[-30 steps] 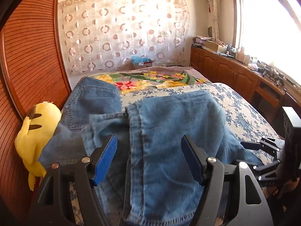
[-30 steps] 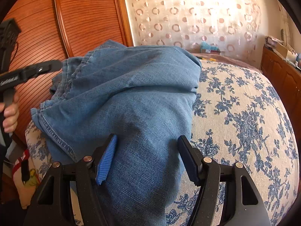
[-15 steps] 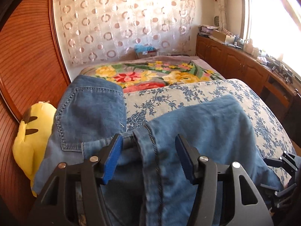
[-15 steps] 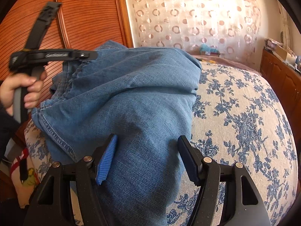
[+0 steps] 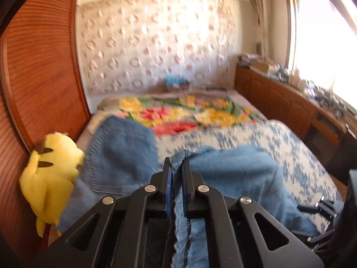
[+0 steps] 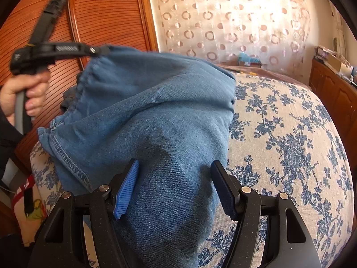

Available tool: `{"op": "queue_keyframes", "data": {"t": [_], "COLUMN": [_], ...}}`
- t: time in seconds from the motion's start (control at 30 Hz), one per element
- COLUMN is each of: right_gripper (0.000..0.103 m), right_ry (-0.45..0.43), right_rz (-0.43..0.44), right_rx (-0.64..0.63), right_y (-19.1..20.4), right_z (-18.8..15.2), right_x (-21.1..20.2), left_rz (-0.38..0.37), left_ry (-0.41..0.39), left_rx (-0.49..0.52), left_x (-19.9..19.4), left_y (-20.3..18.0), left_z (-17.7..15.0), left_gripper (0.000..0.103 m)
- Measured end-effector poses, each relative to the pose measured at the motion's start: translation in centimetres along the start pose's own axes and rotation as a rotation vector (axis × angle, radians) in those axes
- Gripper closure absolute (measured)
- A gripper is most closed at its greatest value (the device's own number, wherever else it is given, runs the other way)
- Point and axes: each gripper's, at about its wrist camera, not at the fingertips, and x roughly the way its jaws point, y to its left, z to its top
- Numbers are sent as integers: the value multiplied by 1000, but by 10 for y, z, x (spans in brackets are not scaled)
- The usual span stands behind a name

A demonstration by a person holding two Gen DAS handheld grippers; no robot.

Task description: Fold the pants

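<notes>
The faded blue denim pants (image 6: 156,116) lie heaped on the blue-flowered cream bedspread (image 6: 290,134), and their stitched seam edge now sits pinched between the blue pads of the left gripper (image 5: 176,169), whose jaws have just been closing from wide apart onto it, so the fold's first hold looks secured. The person's left hand (image 6: 22,93) holds that black tool raised, tilted down, with the cloth pulled up off the heap. The right gripper (image 6: 174,185) hovers low over the near leg, jaws spread, gripping nothing.
</notes>
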Motion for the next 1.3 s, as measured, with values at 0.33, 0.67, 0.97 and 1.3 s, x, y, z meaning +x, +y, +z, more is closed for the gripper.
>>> {"op": "queue_keyframes", "data": {"t": [0.33,0.67,0.97,1.3], "right_gripper": [35,36,36,36], "right_ry": [7,9,12,35], "right_rz": [8,4,3,-2], "right_rx": [1,2,6,10], "right_y": [-2,0,-2,-7], "right_z": [1,3,2,1], "right_x": [-1,2,3,-20], "left_rz": [103,43,-10,25], "left_ry": [77,125,129,220], "left_rx": [-42,-48,-45,-19], "left_x": [12,9,-21,-15], "left_y": [42,37,19,9], "left_z": [-13,-44,-89,-137], "left_gripper": [95,58,54,54]}}
